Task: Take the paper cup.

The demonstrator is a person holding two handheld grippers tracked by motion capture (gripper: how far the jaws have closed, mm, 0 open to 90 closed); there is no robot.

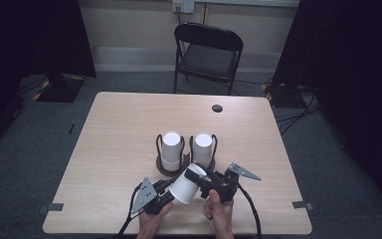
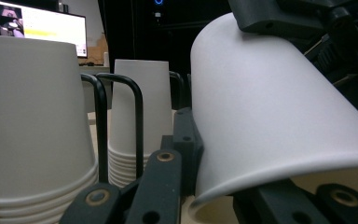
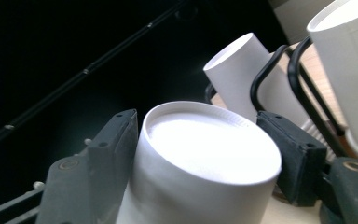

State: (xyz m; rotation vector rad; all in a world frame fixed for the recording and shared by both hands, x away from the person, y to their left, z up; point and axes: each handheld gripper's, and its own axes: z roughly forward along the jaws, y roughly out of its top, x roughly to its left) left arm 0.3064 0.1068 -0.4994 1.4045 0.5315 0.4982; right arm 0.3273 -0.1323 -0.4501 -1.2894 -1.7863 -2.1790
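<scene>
Paper cup held tilted above the near edge of the wooden table, caught between both tools. Left gripper clamped on the wide rim end, one jaw outside the wall and one reaching under the lip, as seen in the left gripper view on the cup. Right gripper at the narrow bottom end; in the right gripper view the two black jaws flank the cup's base, left jaw against the wall, right jaw close beside it with contact hard to judge, so firm grip or slack not clear. Just beyond both tools, two stacks of upturned cups standing upright in a black wire holder: left stack and right stack, side by side, each inside its own wire loops. Held cup near the stacks, not touching them as far as the high view tells. Farther off past the stacks, a small dark hole in the tabletop, and a black folding chair behind the far edge.
</scene>
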